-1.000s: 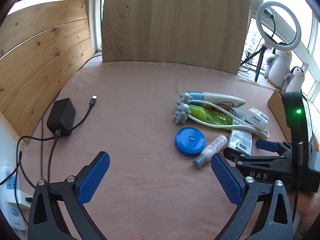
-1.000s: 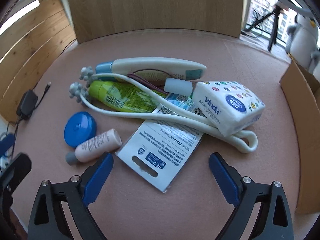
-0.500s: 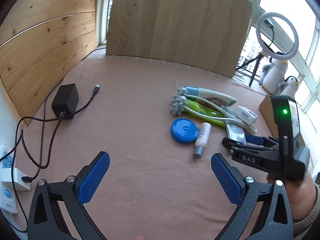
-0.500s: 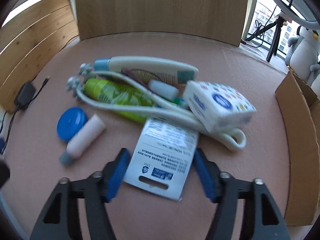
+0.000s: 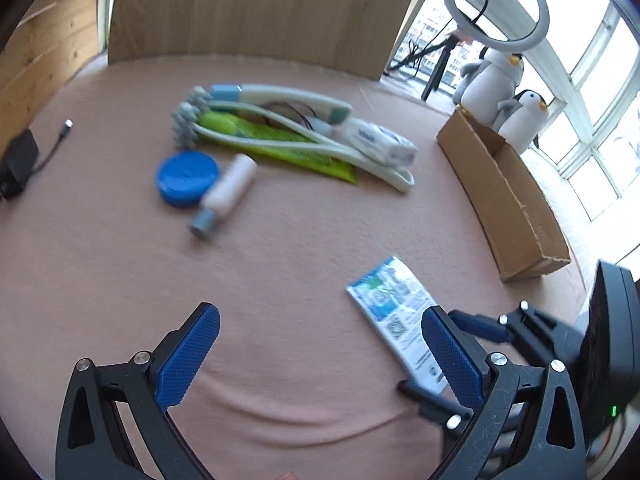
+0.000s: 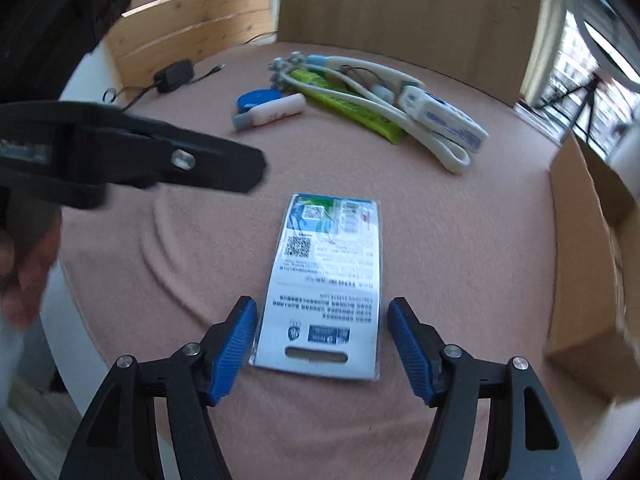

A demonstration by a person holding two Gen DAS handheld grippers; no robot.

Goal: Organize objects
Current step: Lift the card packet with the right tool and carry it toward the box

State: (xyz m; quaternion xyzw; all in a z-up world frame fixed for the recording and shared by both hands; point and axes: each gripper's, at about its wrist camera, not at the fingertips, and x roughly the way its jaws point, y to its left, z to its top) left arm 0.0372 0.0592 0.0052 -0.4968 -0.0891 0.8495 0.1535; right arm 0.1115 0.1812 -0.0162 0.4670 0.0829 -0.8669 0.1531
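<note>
The flat packet [image 6: 326,284] has come away from the pile: a second ago it lay tucked against the looped white massager and the tissue pack, and now it sits alone in the centre of the right wrist view, flat on the pink tabletop [image 6: 460,240], well apart from everything else. The right claw [image 6: 322,346] has narrowed from its wide spread a second ago and now brackets the packet's near end, blue pads just beside its two long edges; whether they press it I cannot tell, though the jaws stand partly open with the packet between. In the left wrist view the same packet [image 5: 394,312] shows at lower right, beside the right claw's black frame. The left claw [image 5: 320,354] stays wide, nothing between its pads, hovering over bare cloth. The pile has slid to the upper middle of that view: blue round lid [image 5: 187,178], small pink bottle [image 5: 226,196] just beside it, green tube [image 5: 276,142], white massager [image 5: 304,140] and tissue pack [image 5: 380,144]. The cardboard box [image 5: 504,196] is now in full sight at the right, penguin toys [image 5: 496,80] behind it. A hand [image 6: 24,264] shows at the left edge of the right wrist view.
</note>
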